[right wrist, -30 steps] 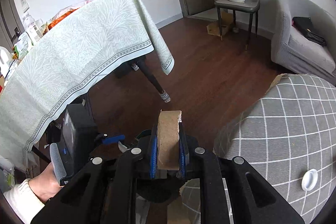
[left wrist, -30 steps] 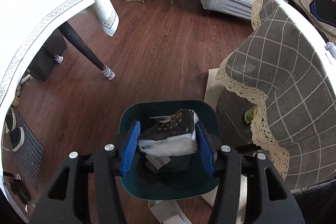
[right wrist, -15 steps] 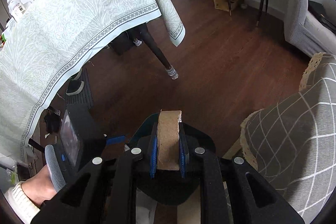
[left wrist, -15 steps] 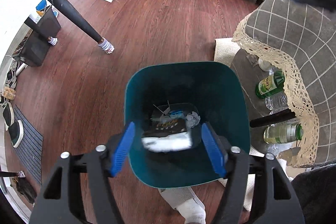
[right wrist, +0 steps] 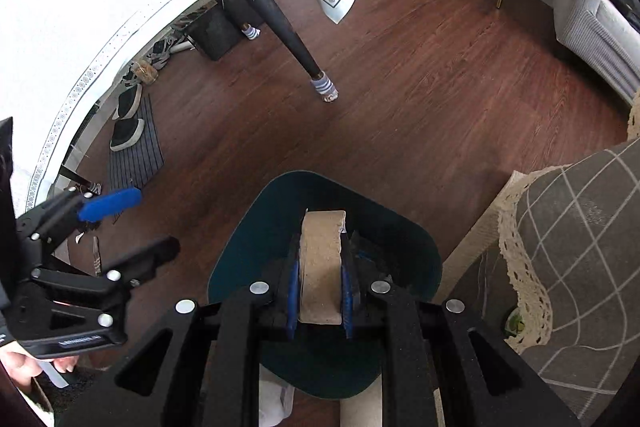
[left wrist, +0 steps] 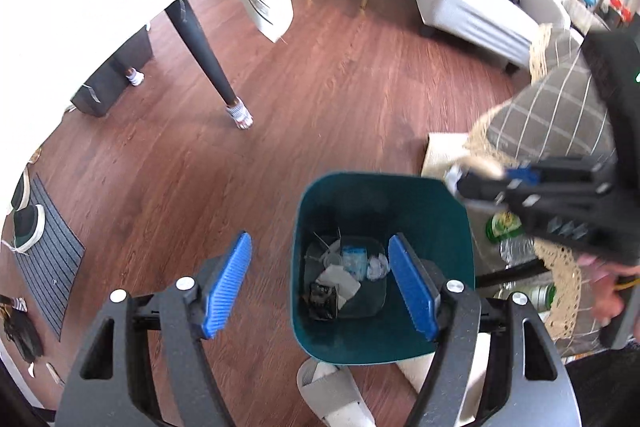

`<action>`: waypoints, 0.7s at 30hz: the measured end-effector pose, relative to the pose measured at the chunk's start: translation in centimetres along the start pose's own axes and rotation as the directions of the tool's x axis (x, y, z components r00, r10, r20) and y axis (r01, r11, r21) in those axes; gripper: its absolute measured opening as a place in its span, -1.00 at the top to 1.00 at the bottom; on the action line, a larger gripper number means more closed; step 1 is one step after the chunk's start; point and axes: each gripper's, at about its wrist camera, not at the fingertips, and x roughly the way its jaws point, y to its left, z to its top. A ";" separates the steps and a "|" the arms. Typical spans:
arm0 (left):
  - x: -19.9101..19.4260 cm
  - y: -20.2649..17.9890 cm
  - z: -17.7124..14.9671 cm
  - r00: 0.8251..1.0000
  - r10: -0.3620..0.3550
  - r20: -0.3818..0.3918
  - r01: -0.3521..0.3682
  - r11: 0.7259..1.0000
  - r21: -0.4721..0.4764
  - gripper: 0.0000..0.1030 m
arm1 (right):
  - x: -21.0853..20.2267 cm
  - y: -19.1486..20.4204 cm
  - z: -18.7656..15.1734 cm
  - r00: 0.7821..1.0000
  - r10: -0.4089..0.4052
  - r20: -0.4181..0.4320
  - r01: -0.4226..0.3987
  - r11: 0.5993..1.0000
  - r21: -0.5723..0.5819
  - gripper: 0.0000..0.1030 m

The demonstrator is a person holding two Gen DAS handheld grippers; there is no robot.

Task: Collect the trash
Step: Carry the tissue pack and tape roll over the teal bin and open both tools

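Trash partly collected, judging by what sits in the bin: at the bottom lie a dark wrapper, some white paper scraps, a pale blue packet and a crumpled white bit.

Left gripper hangs above the bin w/ fingers spread wide and nothing between them; its right finger is over the bin opening, its left finger over bare floor. So the left side looks done w/ its drop.

Right gripper is pinching a brown cardboard piece, fingers pressed tight on both of its sides. It hovers over the teal bin opening in the right wrist view, cardboard upright and above the rim, not inside yet. In the left wrist view the same gripper comes in from the right, close to the bin's far right corner.

Left to do, my guess: let go of the cardboard so it falls in w/ the rest. Then prob. more rounds. Bottles sit under the checked cloth beside the bin, but can't tell if they count as trash. Small scraps on the floor at the far left edge may also need picking; too small to say what they are.
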 end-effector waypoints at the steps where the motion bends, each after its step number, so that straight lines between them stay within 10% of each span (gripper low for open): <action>1: -0.3 0.1 0.1 1.000 0.005 0.007 -0.005 1.000 -0.002 -0.43 | 0.4 0.1 0.0 1.000 -0.001 -0.008 0.001 1.000 -0.002 0.67; 15: -5.1 0.1 1.4 0.992 -0.005 0.129 0.007 1.000 -0.021 0.00 | 6.4 0.8 -2.6 0.987 -0.055 -0.152 0.045 0.997 -0.067 0.67; 19: -6.3 -0.7 1.9 0.987 -0.020 0.162 0.023 1.000 -0.016 0.00 | 6.8 0.2 -2.9 0.988 -0.052 -0.146 0.044 0.997 -0.060 -0.01; 21: -7.0 -1.1 2.2 0.984 -0.024 0.177 0.026 1.000 -0.010 0.00 | 6.8 -0.1 -2.9 0.989 -0.050 -0.139 0.043 0.997 -0.057 -0.01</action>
